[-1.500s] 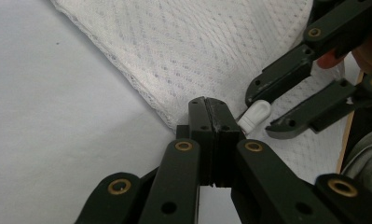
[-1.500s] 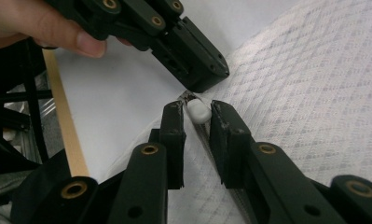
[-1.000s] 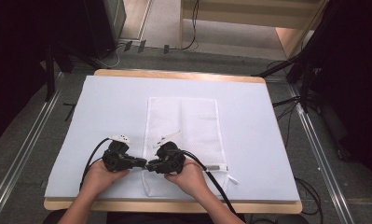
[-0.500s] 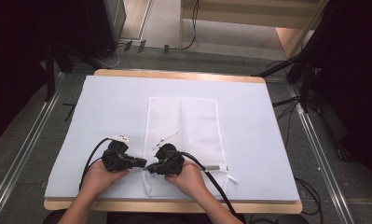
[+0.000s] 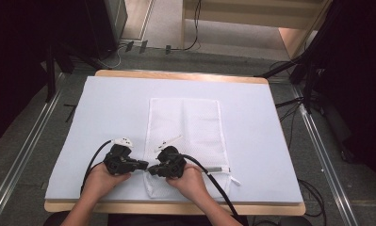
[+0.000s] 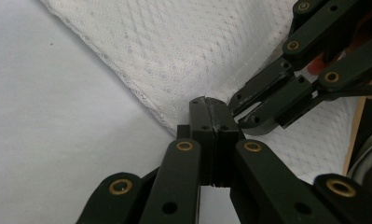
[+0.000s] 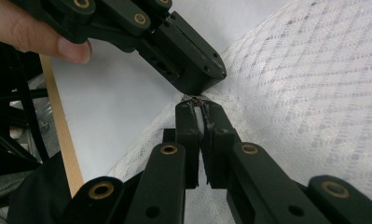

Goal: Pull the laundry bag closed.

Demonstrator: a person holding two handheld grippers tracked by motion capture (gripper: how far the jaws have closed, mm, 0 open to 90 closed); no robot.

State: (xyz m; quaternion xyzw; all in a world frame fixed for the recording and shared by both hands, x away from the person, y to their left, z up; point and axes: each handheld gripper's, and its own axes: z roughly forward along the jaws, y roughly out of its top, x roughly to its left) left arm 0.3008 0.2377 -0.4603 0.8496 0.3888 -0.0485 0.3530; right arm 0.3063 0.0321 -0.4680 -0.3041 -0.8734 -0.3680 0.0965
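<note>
White mat [image 5: 115, 108] around mesh bag [image 5: 185, 122].

no readable text, label, brand, number or sign appears on anything here.

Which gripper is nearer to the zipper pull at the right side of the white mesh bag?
The right gripper. It sits on the white mesh bag, left of the zipper pull. The left gripper is farther away, at the bag's left edge.
</note>
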